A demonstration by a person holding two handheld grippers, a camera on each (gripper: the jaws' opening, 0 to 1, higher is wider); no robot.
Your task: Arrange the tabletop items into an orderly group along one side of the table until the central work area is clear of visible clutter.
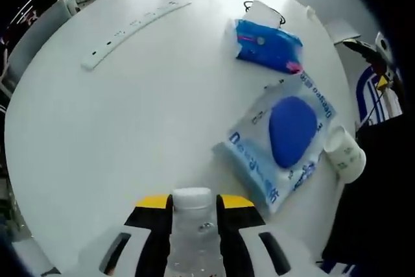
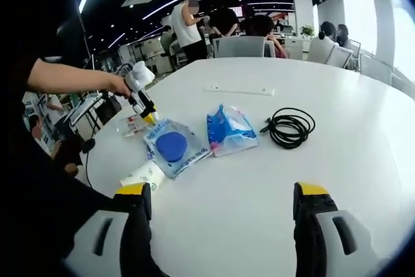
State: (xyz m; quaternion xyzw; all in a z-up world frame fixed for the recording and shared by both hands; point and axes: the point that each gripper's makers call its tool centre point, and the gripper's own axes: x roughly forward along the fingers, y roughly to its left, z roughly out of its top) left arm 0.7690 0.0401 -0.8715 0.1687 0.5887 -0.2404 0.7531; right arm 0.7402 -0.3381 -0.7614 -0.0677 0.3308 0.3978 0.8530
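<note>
Left gripper view: left claw (image 1: 192,215) is clamped on a clear plastic bottle (image 1: 192,225) w/ a white cap, held between the two yellow-tipped jaws; bottle's lower part is cut off at the frame bottom, contents can't be told. On the white round tabletop (image 1: 130,115): a wipes pack (image 1: 285,141) w/ a blue oval lid, lid closed. Beyond it a crumpled blue packet (image 1: 267,45), closed, print too small to read. A paper cup (image 1: 345,154) lies on its side at the tabletop edge, just beside the wipes pack; inside not visible. A black cable (image 1: 262,8) is mostly hidden behind the blue packet. A white power strip (image 1: 133,30) lies well apart, far side.

Right gripper view: right claw (image 2: 220,209) is spread wide, nothing between the jaws, over bare tabletop. Ahead: wipes pack, blue packet touching it, coiled black cable near the packet, power strip farther back. Paper cup partly hidden by the claw's left jaw. Left claw comes in from the left in a person's hand (image 2: 120,84), gripping the bottle over the tabletop edge; small, hard to make out. Office chairs (image 2: 240,46) and seated people (image 2: 259,27) behind, blurred.
</note>
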